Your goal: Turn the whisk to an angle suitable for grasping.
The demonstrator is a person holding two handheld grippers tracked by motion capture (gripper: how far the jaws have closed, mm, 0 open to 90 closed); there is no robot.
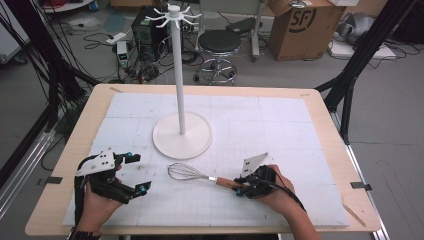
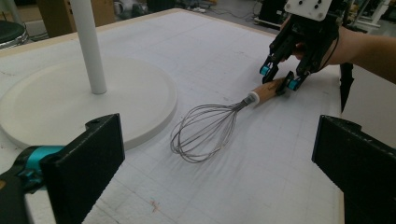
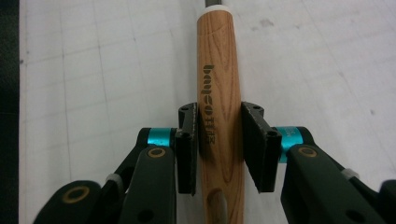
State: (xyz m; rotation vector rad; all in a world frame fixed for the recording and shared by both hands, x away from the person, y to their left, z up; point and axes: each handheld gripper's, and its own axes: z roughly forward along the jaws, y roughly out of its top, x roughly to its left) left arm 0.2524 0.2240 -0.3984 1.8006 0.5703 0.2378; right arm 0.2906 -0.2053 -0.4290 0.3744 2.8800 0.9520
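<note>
The whisk [image 1: 200,175] lies flat on the white mat [image 1: 280,130], its wire head pointing toward the round base of the hook stand [image 1: 182,134] and its wooden handle [image 3: 219,116] running straight back between the fingers of the right gripper [image 1: 243,189]. In the right gripper view the two black pads [image 3: 187,149] sit on either side of the handle's lower half, close against the wood, just above the hanging hole at its end; they look pressed onto it or a hair short of it, and I cannot tell for sure whether the pinch is firm yet. The whisk is not lifted: from the left gripper view its wires [image 2: 205,133] rest on the mat, just beside the rim of the stand's base. So the step in hand is, by my reading, the grasp itself, the closing on the handle before any lift. The left gripper [image 1: 134,173] is off to the side, well apart from the whisk, its fingers [image 2: 84,163] spread wide and holding nothing. The next move, I would judge, calls for a sure squeeze on the smooth, rounded wood so it does not roll or slip, then a lift up to the hooks [image 1: 174,14] at the top of the stand's pole, where the small hole in the handle end must find a hook, with the right gripper covering wood near that hole.
</note>
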